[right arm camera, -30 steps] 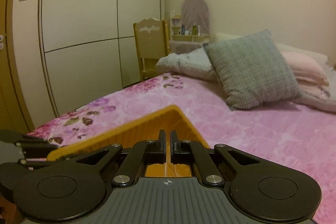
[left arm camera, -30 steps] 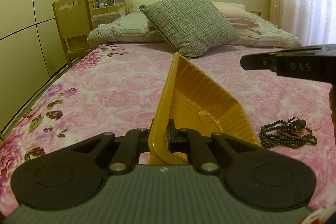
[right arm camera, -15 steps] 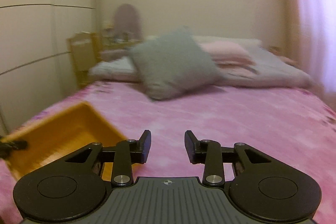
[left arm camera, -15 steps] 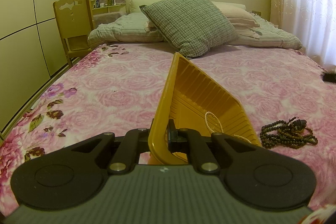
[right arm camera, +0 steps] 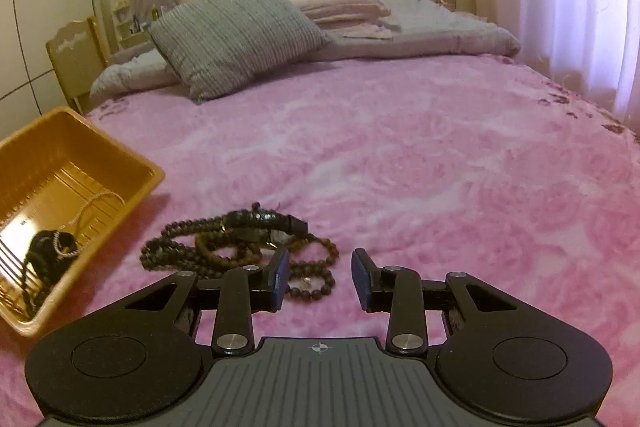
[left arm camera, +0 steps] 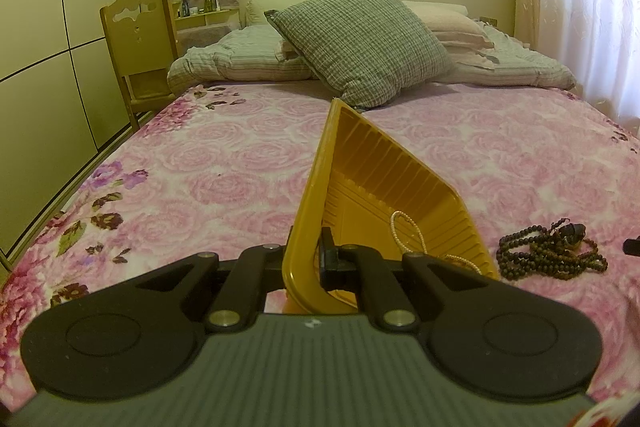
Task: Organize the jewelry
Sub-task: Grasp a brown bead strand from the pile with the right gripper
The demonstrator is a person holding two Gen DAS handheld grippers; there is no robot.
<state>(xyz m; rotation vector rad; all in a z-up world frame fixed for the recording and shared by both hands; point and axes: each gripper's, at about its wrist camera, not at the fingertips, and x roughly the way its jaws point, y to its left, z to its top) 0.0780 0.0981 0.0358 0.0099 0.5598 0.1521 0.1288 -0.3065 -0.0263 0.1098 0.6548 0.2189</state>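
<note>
My left gripper (left arm camera: 310, 259) is shut on the near rim of a yellow plastic tray (left arm camera: 384, 167), which it holds tilted on the pink bedspread. A pale bead chain (left arm camera: 404, 227) lies in the tray, and the right wrist view also shows a dark piece of jewelry (right arm camera: 48, 255) there. To the right of the tray (right arm camera: 80, 135) a tangle of dark bead necklaces (right arm camera: 240, 243) with a black bracelet rests on the bed. My right gripper (right arm camera: 320, 275) stands open just behind that tangle. One bead loop lies beside its left finger (right arm camera: 278, 275), and the pads press on nothing.
A grey checked cushion (left arm camera: 360, 39), pillows and folded covers fill the head of the bed. A wooden chair (left arm camera: 140, 43) and a wardrobe stand on the left. A white curtain (right arm camera: 560, 7) hangs on the right. Pink floral bedspread (right arm camera: 440, 155) stretches beyond the beads.
My right gripper swung from above the tray to the right and down to the bead tangle, and its jaws opened. A pale chain now lies in the tray. My left gripper stayed put.
</note>
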